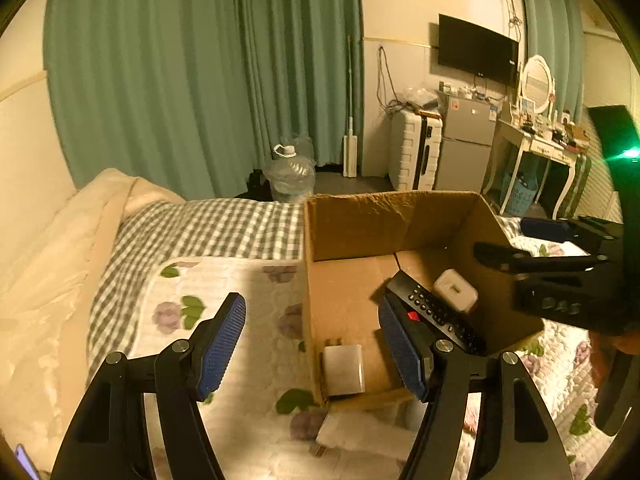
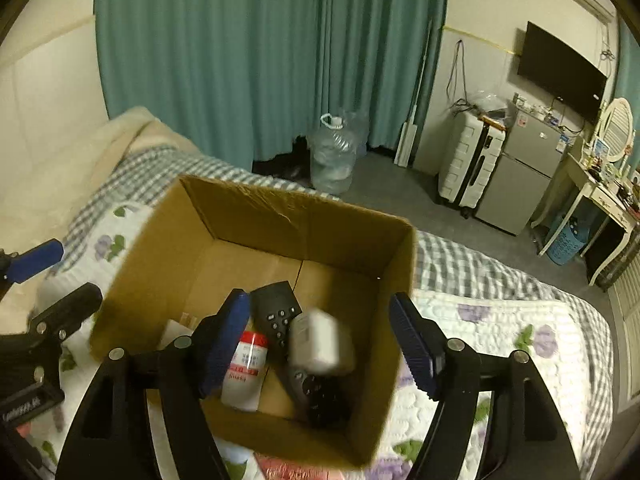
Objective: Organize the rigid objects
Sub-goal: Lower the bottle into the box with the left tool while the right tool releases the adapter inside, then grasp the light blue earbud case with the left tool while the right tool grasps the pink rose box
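Observation:
An open cardboard box (image 1: 352, 224) (image 2: 288, 216) stands on the bed. Inside it lie a black remote (image 1: 436, 312) (image 2: 278, 312), a white charger block (image 1: 456, 290) (image 2: 322, 340), blurred, and a white bottle with a red cap (image 2: 246, 368). A silver flat box (image 1: 344, 368) leans inside the box's near wall. My left gripper (image 1: 312, 344) is open and empty, straddling that near wall. My right gripper (image 2: 320, 346) is open and empty above the box; it also shows in the left wrist view (image 1: 560, 248). A small white plug (image 1: 332, 432) lies on the quilt.
The box sits on a floral quilt (image 1: 240, 320) over a checked sheet (image 1: 208, 228). A cream blanket (image 1: 48, 264) lies to the left. Beyond the bed are a water jug (image 2: 334, 156), a white suitcase (image 2: 468, 164), a fridge (image 2: 516, 176) and a dressing table (image 2: 600, 200).

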